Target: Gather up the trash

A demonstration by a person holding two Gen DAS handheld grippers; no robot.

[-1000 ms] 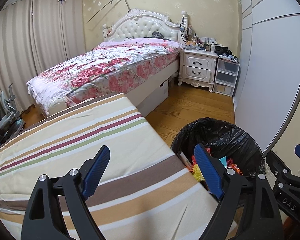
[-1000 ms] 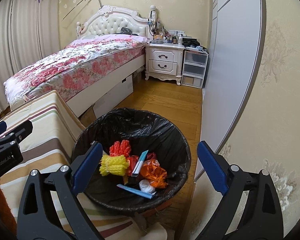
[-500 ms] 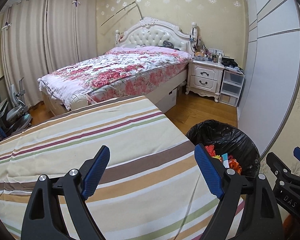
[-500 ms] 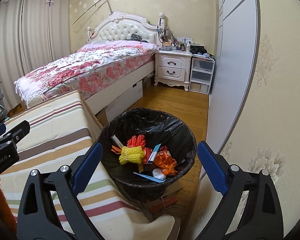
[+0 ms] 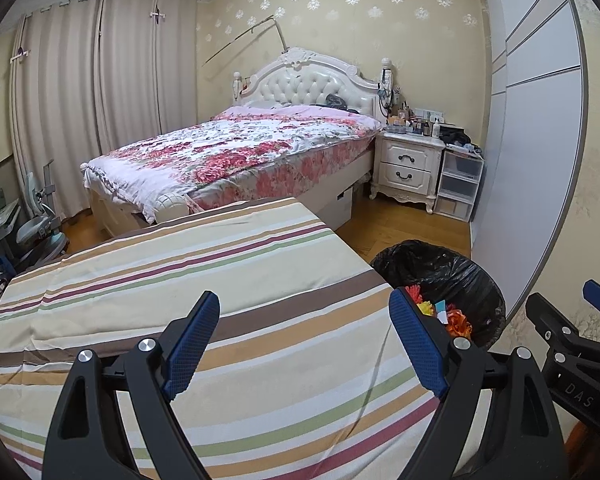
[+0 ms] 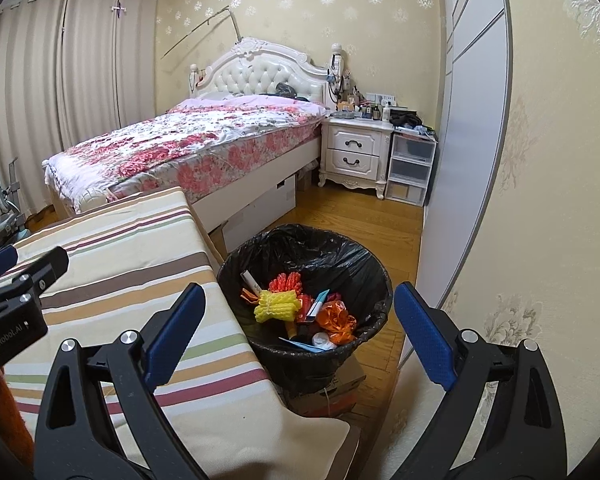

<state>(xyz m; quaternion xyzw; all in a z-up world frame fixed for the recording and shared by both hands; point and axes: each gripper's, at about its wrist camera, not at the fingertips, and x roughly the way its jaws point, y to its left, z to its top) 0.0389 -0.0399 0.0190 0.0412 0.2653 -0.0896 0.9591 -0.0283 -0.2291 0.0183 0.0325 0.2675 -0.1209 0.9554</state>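
Black plastic-lined round waste bin [image 6: 374, 280] now farther off and lower in both wrist views than a second ago. Then filled the space under the right tongs; now sits past the blue pads, on the floor beside the corner of the striped beige cloth-covered surface [image 5: 228, 280]. Pulled back and up, both pairs together, side by side, pointing down at a slant toward the bed end of the room.

Left tongs [image 5: 304, 320]: wide open, nothing between the blue pads, only striped cloth beneath. Right tongs [image 6: 300, 312]: wide open too, empty, same spread as before.

Trash all in the bin: yellow foam net bundle [image 6: 278, 306], red foam net [image 6: 286, 280], crumpled orange wrapper [image 6: 336, 320], a white and a blue strip of packaging among them. Seen through the gap of the right tongs, but well below and ahead, not touched. From the left wrist view, only a sliver of the bin's contents, just right of the right-hand pad.

No loose scrap visible on the striped cloth or the wooden floor near the bin. Judged from that: drop-off done, retreat under way, collecting probably finished or close to it, unless more litter lies outside both views.
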